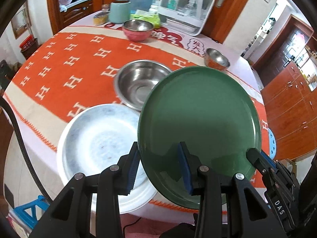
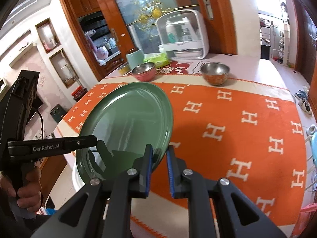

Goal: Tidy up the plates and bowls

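Green plate [image 1: 200, 123] rim pinched between both grippers' fingers [image 2: 149, 166], tilted.

A glossy dark green plate [image 1: 200, 130] is held tilted above the counter, its rim caught at the lower edge. Under its left side lies a wide white shallow dish [image 1: 99, 144], flat at lower left of the left wrist view. Behind them, mid-frame, sits a large steel bowl [image 1: 138, 83], upright and empty. A pink-sided steel bowl [image 1: 137, 29] stands upper centre, and a small orange-sided one [image 1: 217, 59] at upper right.
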`<act>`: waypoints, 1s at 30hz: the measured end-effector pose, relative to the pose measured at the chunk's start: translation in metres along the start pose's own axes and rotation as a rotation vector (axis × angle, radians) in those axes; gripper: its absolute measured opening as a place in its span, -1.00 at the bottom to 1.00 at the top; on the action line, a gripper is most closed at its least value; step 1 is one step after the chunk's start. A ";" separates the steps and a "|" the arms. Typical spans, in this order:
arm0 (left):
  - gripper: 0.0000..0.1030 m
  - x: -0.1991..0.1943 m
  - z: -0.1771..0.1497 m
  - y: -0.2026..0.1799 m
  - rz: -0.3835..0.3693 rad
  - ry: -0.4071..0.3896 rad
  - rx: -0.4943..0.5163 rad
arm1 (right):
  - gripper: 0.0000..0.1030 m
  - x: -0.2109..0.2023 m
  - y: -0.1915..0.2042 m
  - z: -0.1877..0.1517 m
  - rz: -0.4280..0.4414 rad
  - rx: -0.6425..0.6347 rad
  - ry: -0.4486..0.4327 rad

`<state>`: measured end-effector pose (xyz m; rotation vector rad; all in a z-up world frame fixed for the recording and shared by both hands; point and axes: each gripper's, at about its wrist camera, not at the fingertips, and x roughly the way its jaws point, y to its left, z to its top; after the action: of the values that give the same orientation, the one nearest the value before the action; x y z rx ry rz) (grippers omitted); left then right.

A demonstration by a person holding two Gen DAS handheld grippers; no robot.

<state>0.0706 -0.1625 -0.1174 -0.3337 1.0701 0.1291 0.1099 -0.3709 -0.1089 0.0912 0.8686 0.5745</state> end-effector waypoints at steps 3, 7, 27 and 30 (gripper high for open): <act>-0.28 -0.006 -0.006 0.015 0.017 -0.002 -0.011 | -0.72 0.004 0.014 -0.005 0.019 -0.011 0.015; -0.28 -0.011 -0.012 0.033 0.036 0.007 -0.030 | -0.71 0.010 0.030 -0.011 0.042 -0.024 0.034; -0.28 0.013 -0.011 0.111 0.098 0.146 -0.075 | -0.62 0.071 0.092 -0.021 0.036 -0.073 0.226; -0.28 0.025 -0.010 0.120 0.101 0.191 -0.080 | -0.62 0.080 0.097 -0.024 0.024 -0.072 0.263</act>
<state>0.0421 -0.0541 -0.1680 -0.3693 1.2737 0.2347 0.0903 -0.2513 -0.1508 -0.0410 1.1020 0.6492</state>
